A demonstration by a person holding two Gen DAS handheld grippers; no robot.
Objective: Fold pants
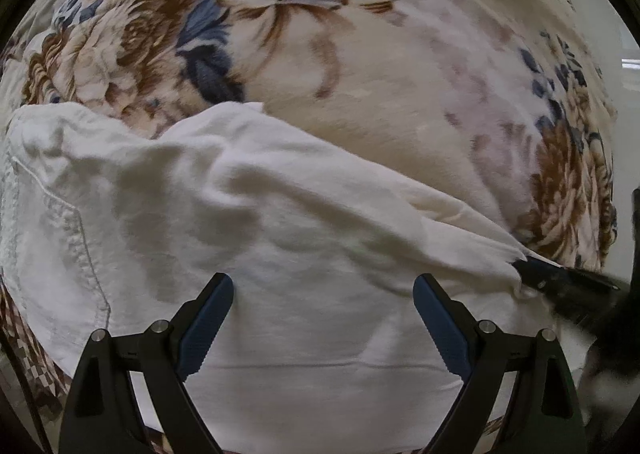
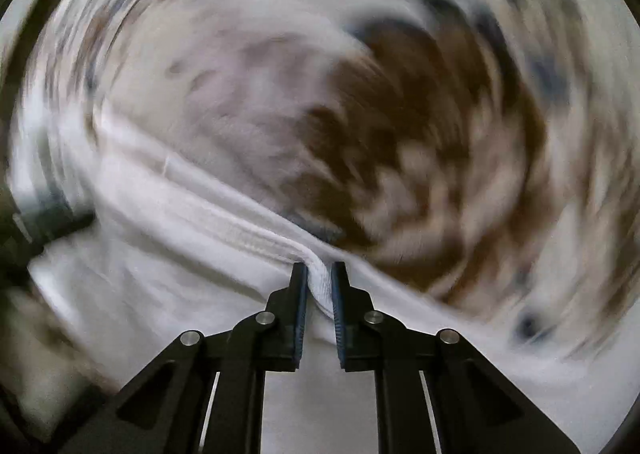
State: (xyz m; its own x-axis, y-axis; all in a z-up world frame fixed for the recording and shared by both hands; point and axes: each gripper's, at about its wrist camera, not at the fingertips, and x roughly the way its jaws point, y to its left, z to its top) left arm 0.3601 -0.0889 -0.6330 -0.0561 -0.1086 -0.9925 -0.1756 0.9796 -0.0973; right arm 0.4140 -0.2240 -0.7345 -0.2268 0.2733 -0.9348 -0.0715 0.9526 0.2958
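Note:
White pants (image 1: 280,214) lie rumpled on a floral blanket, with a stitched seam along their left side. My left gripper (image 1: 323,294) hangs open straight above the cloth, with nothing between its blue pads. At the right edge of the left wrist view the dark tip of my right gripper (image 1: 560,286) bites the pants' edge. The right wrist view is blurred, but my right gripper (image 2: 320,274) is shut on a thick ribbed band of the pants (image 2: 180,274), and the cloth bunches between the pads.
The cream blanket (image 1: 360,54), with brown and blue flowers, covers the surface beyond the pants and shows as a brown blur (image 2: 400,114) in the right wrist view. A checked brown cloth (image 1: 24,338) peeks out at the lower left.

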